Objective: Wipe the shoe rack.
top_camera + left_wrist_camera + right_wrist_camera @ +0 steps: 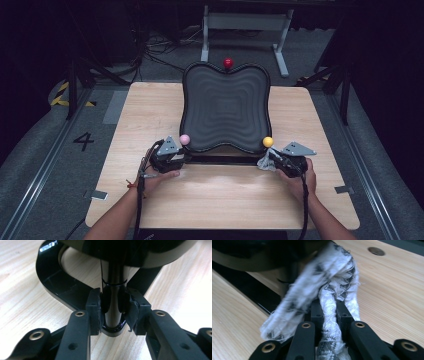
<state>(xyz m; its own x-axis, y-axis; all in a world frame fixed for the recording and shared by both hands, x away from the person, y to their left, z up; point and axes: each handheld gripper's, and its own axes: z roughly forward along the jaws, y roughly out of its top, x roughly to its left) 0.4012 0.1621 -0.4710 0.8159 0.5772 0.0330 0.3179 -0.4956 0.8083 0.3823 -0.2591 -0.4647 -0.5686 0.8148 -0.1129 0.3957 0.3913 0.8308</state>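
left gripper (113,312): we have its jaws loosely around the upright post (113,302); pads barely apart from it | right gripper (329,315): we clench the cloth (329,290); the tray (225,107) edge lies just ahead, nearest this hand

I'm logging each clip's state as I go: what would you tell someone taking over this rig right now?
Left gripper: jaws either side of the black post under the tray; whether they press, I cannot tell.
Right gripper: shut on a white-and-grey cloth, at the tray's near right corner.
Tray stands on the table, with a pink ball, a yellow ball and a red ball at its edges.
Done: cloth picked up and brought to the tray.
Left: probably the wiping itself.
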